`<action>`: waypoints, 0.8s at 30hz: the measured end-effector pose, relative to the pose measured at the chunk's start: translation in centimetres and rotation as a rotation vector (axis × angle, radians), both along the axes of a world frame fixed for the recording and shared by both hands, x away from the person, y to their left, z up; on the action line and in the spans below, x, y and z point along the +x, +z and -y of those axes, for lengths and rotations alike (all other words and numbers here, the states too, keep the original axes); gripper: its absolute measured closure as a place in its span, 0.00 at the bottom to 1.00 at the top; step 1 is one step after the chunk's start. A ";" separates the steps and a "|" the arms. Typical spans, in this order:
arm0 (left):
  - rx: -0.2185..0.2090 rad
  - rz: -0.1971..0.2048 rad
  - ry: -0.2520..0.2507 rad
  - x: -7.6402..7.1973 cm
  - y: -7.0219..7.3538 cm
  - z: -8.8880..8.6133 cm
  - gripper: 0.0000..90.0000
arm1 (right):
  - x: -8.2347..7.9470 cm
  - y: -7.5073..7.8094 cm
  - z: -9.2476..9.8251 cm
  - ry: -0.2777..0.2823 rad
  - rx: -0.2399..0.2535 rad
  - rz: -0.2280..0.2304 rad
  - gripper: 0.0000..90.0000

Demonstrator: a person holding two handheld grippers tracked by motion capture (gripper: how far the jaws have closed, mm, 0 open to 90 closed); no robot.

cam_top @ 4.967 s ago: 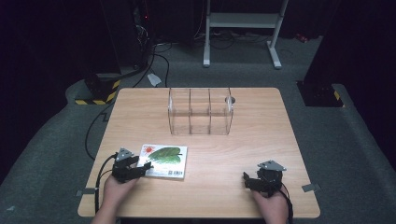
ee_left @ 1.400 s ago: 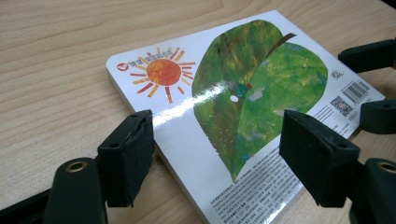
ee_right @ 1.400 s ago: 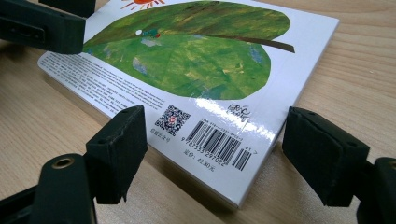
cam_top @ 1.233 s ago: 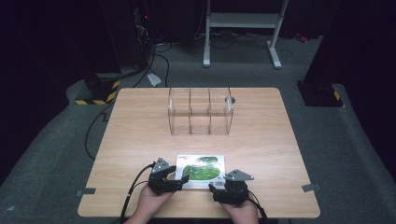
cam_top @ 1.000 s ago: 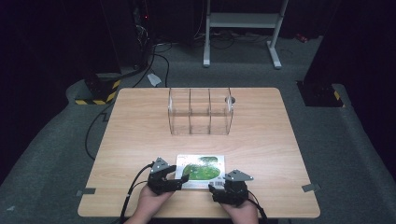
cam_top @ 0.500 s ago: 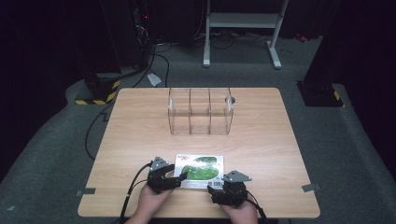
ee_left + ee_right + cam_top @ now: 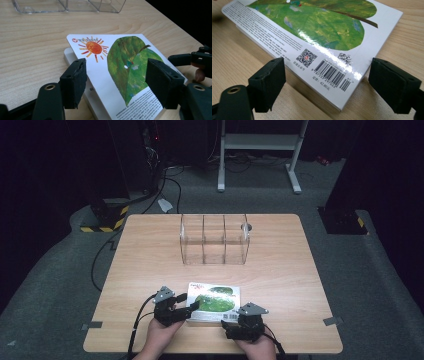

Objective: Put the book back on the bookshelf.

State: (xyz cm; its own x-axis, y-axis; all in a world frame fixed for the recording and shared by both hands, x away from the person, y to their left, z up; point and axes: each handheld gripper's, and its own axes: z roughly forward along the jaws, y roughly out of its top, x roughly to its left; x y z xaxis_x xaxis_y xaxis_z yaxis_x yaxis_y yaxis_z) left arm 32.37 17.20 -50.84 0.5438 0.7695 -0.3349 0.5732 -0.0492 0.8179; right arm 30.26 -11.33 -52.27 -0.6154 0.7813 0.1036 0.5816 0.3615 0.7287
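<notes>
While book [image 7: 214, 298] nears table [image 7: 300, 270] edge, both jaws gape.

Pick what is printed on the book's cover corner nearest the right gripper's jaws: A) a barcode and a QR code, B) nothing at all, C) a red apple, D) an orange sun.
A: in the right gripper view, the book shows a barcode and a QR code at that corner.

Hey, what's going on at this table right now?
A person holds a black two-jaw gripper in each hand at the near edge of a wooden table. Between them lies a flat white board book with a green leaf on its cover. The left gripper sits at the book's left end, the right gripper at its near corner, both with jaws open. A clear plastic three-compartment organizer stands farther back.
</notes>
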 end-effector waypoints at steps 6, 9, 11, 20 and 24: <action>0.000 0.033 -0.010 -0.3 0.6 0.0 0.37 | 0.0 0.0 -0.2 0.012 -0.027 0.015 0.13; -0.013 0.039 -0.014 -0.4 0.8 0.0 0.38 | -0.1 0.0 -0.3 0.013 -0.031 0.012 0.13; -0.007 0.044 -0.015 -0.4 0.9 0.0 0.38 | -0.2 -0.1 -0.4 0.014 -0.049 0.019 0.13; -0.010 0.036 -0.020 -0.3 0.8 -0.2 0.38 | -0.2 -0.2 -0.5 -0.008 -0.064 0.024 0.16; -0.002 0.018 0.000 0.0 0.6 -0.6 0.38 | -0.3 -0.2 -0.5 -0.012 -0.069 0.028 0.17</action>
State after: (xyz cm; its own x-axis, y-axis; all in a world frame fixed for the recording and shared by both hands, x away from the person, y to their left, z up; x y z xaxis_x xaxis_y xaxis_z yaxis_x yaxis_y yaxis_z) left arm 32.41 17.76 -50.27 0.5499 0.7688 -0.3263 0.5586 -0.0482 0.8280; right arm 29.98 -10.83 -52.43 -0.6081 0.7932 0.0322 0.5656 0.4044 0.7187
